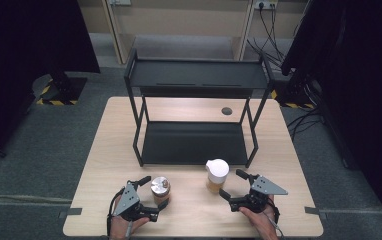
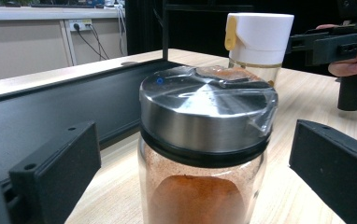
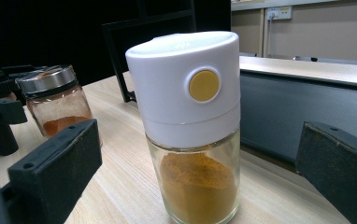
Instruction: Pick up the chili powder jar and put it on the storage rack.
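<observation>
- Left gripper [image 1: 155, 197]: fingers wide around the steel-lidded jar [image 1: 160, 189], in front of the rack [image 1: 194, 142]
- Right gripper [image 1: 231, 184]: fingers wide around the white-capped jar [image 1: 217, 175]

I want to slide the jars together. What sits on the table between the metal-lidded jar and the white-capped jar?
Nothing: in the high view, bare wood separates the metal-lidded jar from the white-capped jar.

We see two matching black tools: the left gripper [image 1: 152, 199] and right gripper [image 1: 232, 184] each carry a grey three-cornered plate on top, blocky matte jaws with small screw holes, and a dark cable trailing near the hands
</observation>
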`<action>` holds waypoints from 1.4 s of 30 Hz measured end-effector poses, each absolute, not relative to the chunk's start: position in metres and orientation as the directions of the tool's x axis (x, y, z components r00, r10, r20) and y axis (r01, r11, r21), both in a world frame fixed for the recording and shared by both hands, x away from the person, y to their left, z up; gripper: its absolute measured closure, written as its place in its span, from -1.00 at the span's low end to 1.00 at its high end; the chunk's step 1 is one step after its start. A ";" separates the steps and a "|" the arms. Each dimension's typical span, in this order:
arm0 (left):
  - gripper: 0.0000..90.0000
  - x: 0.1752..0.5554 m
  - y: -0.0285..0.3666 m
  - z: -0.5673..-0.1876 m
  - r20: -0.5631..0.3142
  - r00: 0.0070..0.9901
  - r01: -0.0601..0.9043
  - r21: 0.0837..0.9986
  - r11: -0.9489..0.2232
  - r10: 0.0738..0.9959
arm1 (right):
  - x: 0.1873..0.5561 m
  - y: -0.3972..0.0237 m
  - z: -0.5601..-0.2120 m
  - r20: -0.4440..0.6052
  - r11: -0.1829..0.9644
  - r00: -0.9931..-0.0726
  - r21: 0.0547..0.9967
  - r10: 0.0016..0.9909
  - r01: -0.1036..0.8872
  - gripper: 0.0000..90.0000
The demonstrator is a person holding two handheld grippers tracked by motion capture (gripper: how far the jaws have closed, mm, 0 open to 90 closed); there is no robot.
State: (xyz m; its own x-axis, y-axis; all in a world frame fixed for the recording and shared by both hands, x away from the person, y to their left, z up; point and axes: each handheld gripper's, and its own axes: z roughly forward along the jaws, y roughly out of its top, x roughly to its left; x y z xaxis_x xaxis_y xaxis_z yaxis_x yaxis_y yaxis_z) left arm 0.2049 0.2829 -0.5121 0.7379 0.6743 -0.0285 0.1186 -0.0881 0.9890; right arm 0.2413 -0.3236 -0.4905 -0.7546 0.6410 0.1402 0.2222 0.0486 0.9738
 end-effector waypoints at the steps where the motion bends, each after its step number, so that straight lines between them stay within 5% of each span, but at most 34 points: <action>1: -0.97 0.205 0.283 -0.512 -0.028 0.737 0.119 0.989 -0.089 0.675 | 0.241 -0.324 -0.491 0.141 0.047 -0.754 0.974 0.641 0.223 -0.98; 19: -0.84 0.210 0.276 -0.504 -0.003 0.721 0.140 0.980 -0.141 0.693 | 0.242 -0.324 -0.492 0.145 0.044 -0.755 0.974 0.639 0.224 -0.98; 28: -0.62 0.214 0.272 -0.497 0.012 0.735 0.155 0.970 -0.186 0.678 | 0.242 -0.324 -0.492 0.147 0.042 -0.757 0.974 0.637 0.224 -0.98; 33: -0.34 0.217 0.271 -0.495 -0.008 0.750 0.176 0.966 -0.188 0.661 | 0.242 -0.324 -0.492 0.147 0.042 -0.758 0.974 0.635 0.224 -0.98; 42: -0.33 0.218 0.273 -0.494 -0.045 0.744 0.193 0.969 -0.151 0.666 | 0.242 -0.324 -0.492 0.147 0.040 -0.758 0.974 0.635 0.222 -0.98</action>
